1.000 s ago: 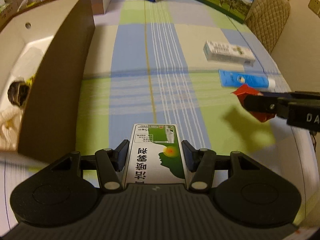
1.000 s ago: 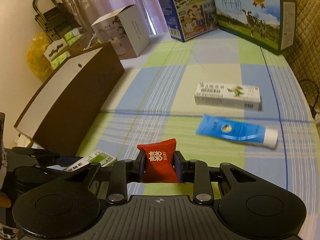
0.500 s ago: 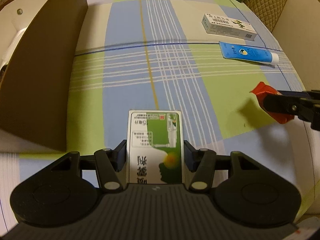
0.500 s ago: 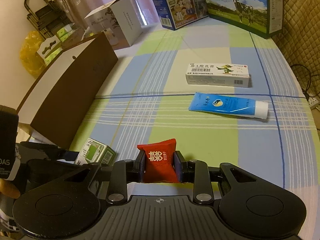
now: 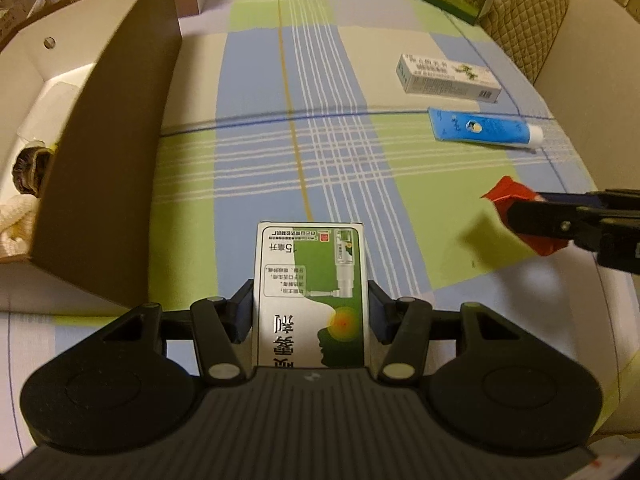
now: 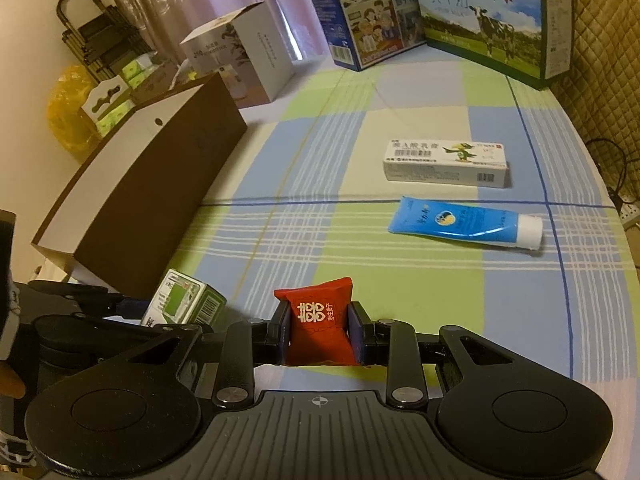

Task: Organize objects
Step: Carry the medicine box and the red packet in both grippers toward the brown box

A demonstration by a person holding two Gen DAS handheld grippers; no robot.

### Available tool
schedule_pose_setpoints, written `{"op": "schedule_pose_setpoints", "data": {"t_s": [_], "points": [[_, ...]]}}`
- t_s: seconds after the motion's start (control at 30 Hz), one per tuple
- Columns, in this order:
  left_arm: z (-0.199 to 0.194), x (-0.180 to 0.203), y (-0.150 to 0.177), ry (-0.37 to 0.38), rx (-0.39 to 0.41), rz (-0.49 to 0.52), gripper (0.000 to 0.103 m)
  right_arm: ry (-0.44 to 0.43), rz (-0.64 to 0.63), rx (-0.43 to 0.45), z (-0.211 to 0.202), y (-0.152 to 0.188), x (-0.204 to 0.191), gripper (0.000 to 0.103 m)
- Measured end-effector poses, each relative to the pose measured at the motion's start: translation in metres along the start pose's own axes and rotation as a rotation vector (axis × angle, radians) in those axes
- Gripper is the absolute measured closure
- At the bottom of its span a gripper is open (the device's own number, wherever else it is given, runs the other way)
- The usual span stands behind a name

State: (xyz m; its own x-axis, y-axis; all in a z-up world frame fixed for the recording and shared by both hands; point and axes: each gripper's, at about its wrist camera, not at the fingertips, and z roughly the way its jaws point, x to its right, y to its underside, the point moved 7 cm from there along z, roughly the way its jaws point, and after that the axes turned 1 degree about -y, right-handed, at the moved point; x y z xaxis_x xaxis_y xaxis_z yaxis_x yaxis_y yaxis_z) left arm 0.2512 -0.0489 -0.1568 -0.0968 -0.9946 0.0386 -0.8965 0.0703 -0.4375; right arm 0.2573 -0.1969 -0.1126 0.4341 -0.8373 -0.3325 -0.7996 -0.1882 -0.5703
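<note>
Left gripper point(image 5: 310, 312) is clamped on a green and white box point(image 5: 310, 296), pads pressed against both long sides, the box pointing straight out over the checked tablecloth point(image 5: 256, 128). Right gripper point(image 6: 319, 334) is squeezed shut on a red sachet point(image 6: 318, 326), which stands upright between its pads, white print facing the camera.

From the left camera you can look down into the open brown cardboard box point(image 5: 108, 168) at the left edge of the table: white inner walls, something dark and round point(image 5: 28, 170) at the bottom, something pale and knitted below it. The right camera only gets that box's outer wall point(image 6: 136, 196) and top rim, nothing of the inside. The right camera picks up what the left one misses: a white carton with its flap up point(image 6: 240, 56), a black wire rack point(image 6: 96, 44) and a yellow bag point(image 6: 70, 108) over by the curtain.

Each gripper shows in the other's view. The red sachet point(image 5: 520, 216) pokes in from the right of the left view, pinched in black fingers, and the green box point(image 6: 182, 302) sits low left in the right view.

Count on the cloth: one long white box point(image 6: 446, 164), one blue tube with a white cap point(image 6: 464, 224) just beside it nearer the cameras, both well apart from the grippers. Two big milk cartons at the far end, one blue point(image 6: 372, 12), one with a cow point(image 6: 492, 20).
</note>
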Motion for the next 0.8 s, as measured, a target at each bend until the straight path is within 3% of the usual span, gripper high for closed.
{"op": "schedule_pose_setpoints", "data": {"t_s": [0.8], "points": [[-0.09, -0.047, -0.016, 0.016, 0.185, -0.06, 0.052, -0.062, -0.075, 0.051, -0.001, -0.016, -0.074, 0.076]]}}
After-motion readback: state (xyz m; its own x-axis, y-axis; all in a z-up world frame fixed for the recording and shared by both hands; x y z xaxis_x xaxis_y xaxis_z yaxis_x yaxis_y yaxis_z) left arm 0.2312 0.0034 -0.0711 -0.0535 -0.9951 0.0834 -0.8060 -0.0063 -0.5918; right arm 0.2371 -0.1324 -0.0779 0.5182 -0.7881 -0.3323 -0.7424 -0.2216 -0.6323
